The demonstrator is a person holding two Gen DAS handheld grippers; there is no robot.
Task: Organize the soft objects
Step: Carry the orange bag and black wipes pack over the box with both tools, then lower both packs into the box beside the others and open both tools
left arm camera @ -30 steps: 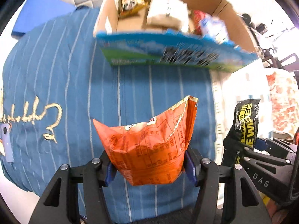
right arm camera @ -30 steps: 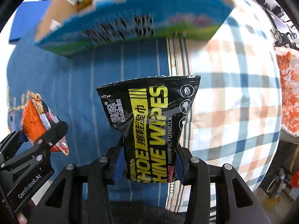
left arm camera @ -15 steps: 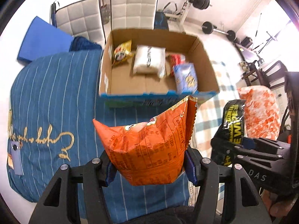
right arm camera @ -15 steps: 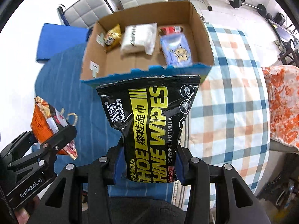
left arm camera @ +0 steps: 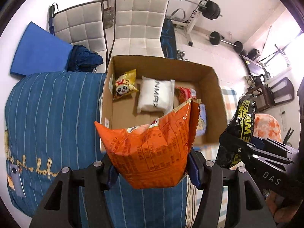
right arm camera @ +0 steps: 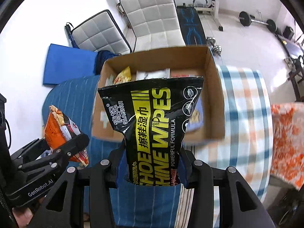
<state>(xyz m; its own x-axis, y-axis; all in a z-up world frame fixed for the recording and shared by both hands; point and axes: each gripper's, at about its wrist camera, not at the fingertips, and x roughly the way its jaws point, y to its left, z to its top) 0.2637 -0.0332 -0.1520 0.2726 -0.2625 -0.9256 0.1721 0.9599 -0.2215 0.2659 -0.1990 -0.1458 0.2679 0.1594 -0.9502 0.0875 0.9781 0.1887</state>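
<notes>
Orange snack bag (left arm camera: 152, 148) sits clamped in the left tongs (left arm camera: 152, 169), raised before the open cardboard box (left arm camera: 214, 87). Right tongs (right arm camera: 150, 171) grip a black shoe-wipes pack (right arm camera: 152, 125), just beside the left pair. Ahead in the box lie a white packet (left arm camera: 155, 96) and a panda snack bag (left arm camera: 124, 85).

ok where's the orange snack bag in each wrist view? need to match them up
Left wrist: orange bag sits bottom centre, clamped in the left gripper, covering the box's near wall.
Right wrist: same bag at the left edge, mid-height, seen side-on in the left gripper, beside the wipes pack.
Shared landmark: the cardboard box, upper centre in both views.
</notes>
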